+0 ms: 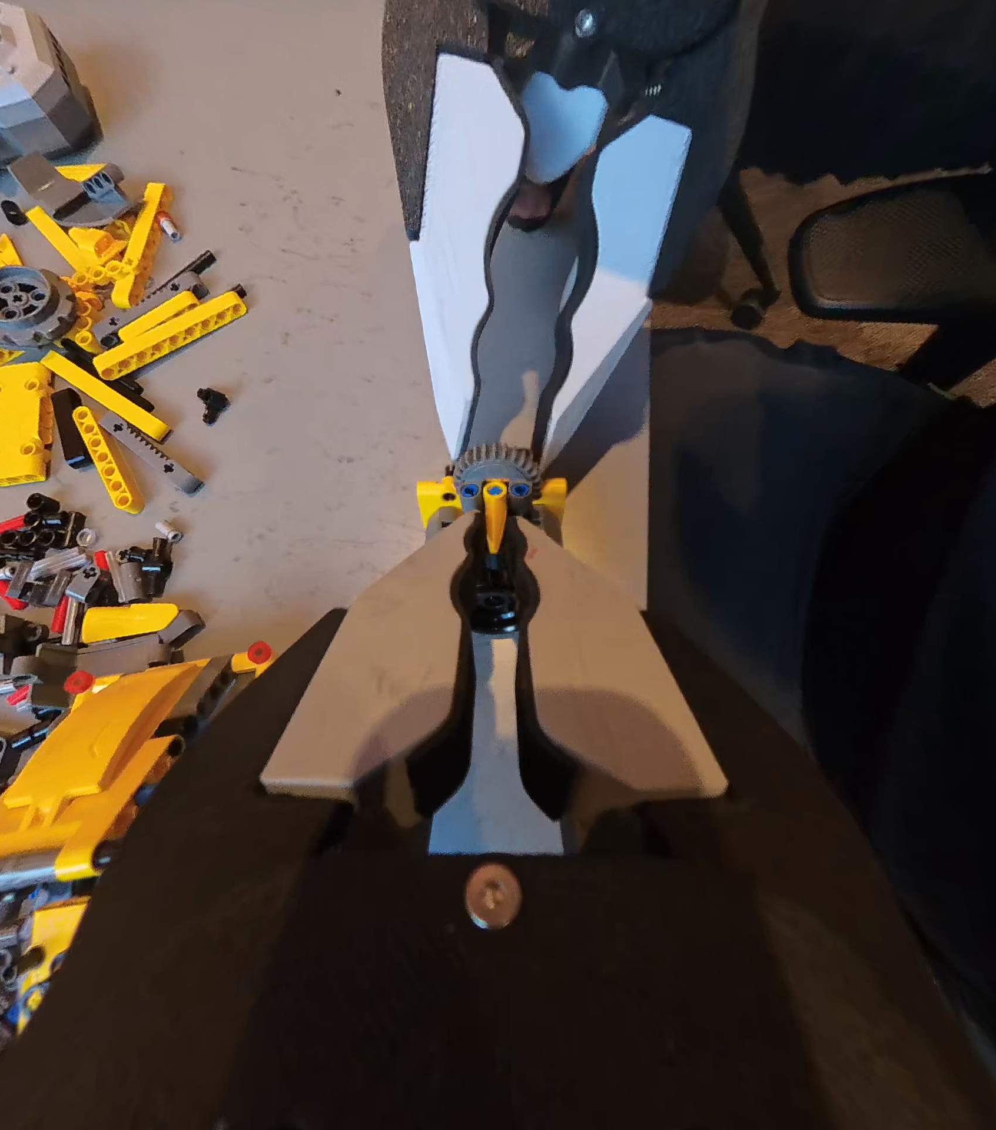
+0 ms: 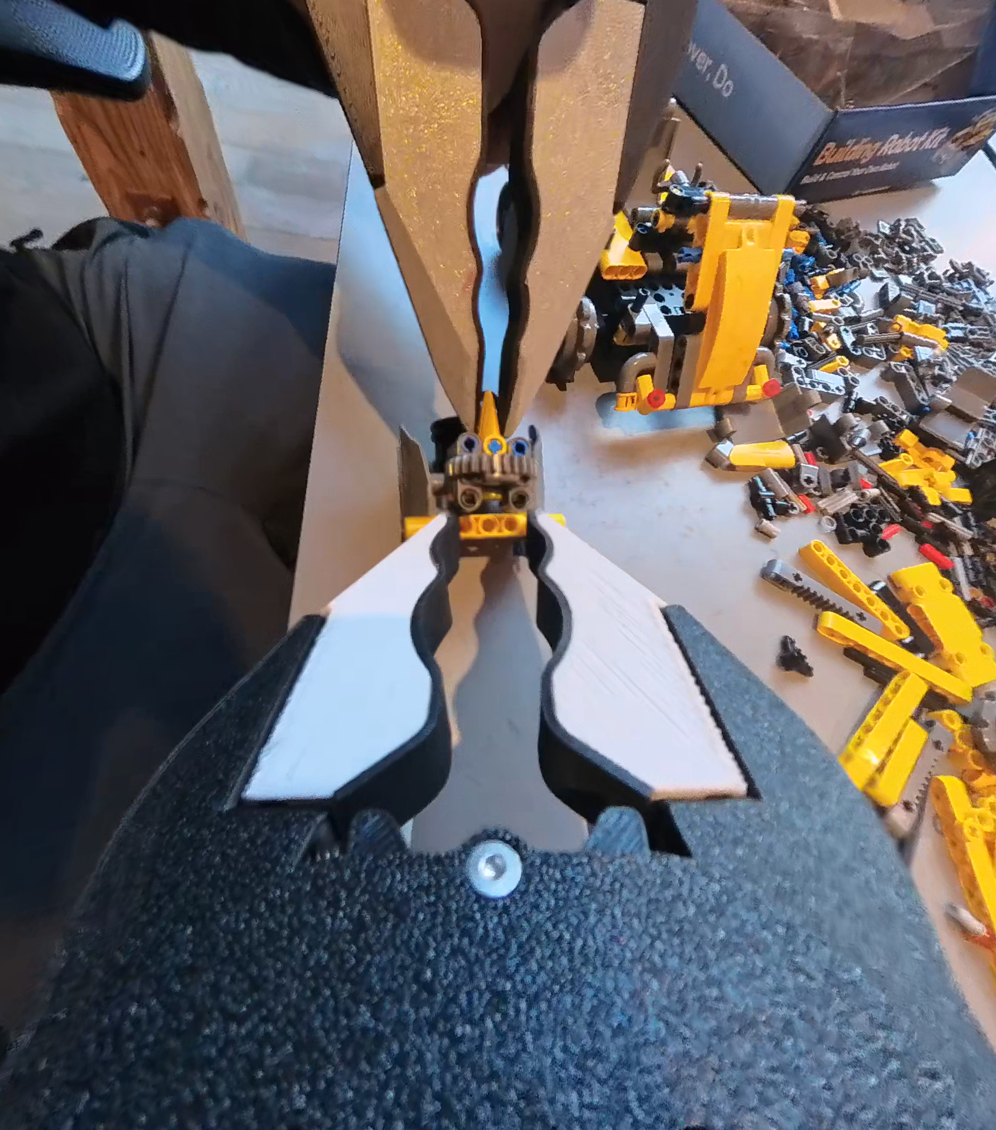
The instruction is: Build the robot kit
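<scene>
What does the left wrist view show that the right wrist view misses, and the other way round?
Only the left wrist view shows the grey machined block at the table's far corner and a mesh office chair. Only the right wrist view shows the dark cardboard box and the half-built yellow vehicle. Both show the small gear assembly gripped between the left gripper and right gripper, plus the loose yellow beams.

two close wrist views, face to face, sharing the small brick assembly point(image 1: 494, 495)
</scene>
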`<state>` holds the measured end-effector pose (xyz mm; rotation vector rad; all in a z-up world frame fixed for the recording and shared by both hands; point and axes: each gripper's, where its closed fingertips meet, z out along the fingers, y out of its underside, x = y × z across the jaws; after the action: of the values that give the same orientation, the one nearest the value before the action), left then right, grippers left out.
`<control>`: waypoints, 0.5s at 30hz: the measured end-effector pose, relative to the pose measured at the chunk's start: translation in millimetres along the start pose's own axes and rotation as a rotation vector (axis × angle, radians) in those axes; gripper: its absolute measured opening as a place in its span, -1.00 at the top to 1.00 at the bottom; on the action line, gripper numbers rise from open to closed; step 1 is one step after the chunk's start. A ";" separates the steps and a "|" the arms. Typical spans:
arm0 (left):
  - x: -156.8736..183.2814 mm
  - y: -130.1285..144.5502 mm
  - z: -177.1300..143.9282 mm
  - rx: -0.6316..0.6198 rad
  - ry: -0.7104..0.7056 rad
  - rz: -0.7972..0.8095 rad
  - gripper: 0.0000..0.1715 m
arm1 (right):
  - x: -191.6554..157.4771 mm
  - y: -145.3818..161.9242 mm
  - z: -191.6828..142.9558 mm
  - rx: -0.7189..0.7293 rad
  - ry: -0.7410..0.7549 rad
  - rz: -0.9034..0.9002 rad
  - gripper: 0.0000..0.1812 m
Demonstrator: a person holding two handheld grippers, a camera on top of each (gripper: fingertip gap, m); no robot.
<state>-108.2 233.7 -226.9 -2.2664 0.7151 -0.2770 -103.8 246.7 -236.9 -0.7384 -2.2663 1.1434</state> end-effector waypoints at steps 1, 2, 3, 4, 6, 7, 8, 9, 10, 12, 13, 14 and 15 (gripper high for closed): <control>-1.3 0.7 0.1 -0.006 -0.005 0.002 0.94 | 2.8 0.9 -3.2 0.003 0.001 -0.014 0.77; -3.6 1.6 -0.1 -0.007 -0.013 -0.001 0.95 | 6.5 1.1 -7.4 0.019 -0.004 -0.014 0.76; -6.9 2.6 -0.8 -0.004 -0.022 -0.008 0.94 | 10.6 1.4 -12.0 0.040 -0.017 0.007 0.68; -9.7 2.8 -2.0 0.010 -0.027 -0.017 0.95 | 13.1 1.7 -15.8 0.059 -0.047 0.048 0.50; -10.3 -0.8 -5.9 0.065 -0.011 -0.036 0.95 | 10.4 2.9 -17.7 0.069 -0.137 0.151 0.09; -10.3 -2.7 -8.1 0.090 -0.006 -0.044 0.95 | 7.3 4.3 -15.6 0.057 -0.175 0.180 0.07; -9.5 -3.3 -9.6 0.104 0.006 -0.048 0.95 | 4.6 6.3 -11.0 0.038 -0.194 0.182 0.07; -8.4 -3.8 -10.7 0.114 0.018 -0.049 0.95 | 2.9 8.6 -4.6 0.012 -0.197 0.170 0.07; -7.3 -4.5 -11.5 0.125 0.027 -0.043 0.95 | 0.6 10.3 2.5 -0.017 -0.195 0.154 0.09; -3.3 -4.9 -12.7 0.141 0.047 -0.003 0.95 | -6.4 13.8 14.2 -0.081 -0.199 0.148 0.28; -4.7 -3.0 -12.6 0.140 0.034 0.020 0.95 | -11.4 16.7 17.6 -0.113 -0.206 0.161 0.32; -4.0 -0.6 -12.3 0.136 0.037 0.039 0.95 | -17.6 19.4 19.3 -0.137 -0.212 0.184 0.40; -1.3 1.0 -12.1 0.136 0.051 0.055 0.95 | -22.4 21.6 19.9 -0.154 -0.203 0.211 0.42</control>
<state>-114.4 226.7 -219.0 -2.1145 0.7605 -0.3471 -94.8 231.6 -269.3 -0.9809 -2.5152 1.1961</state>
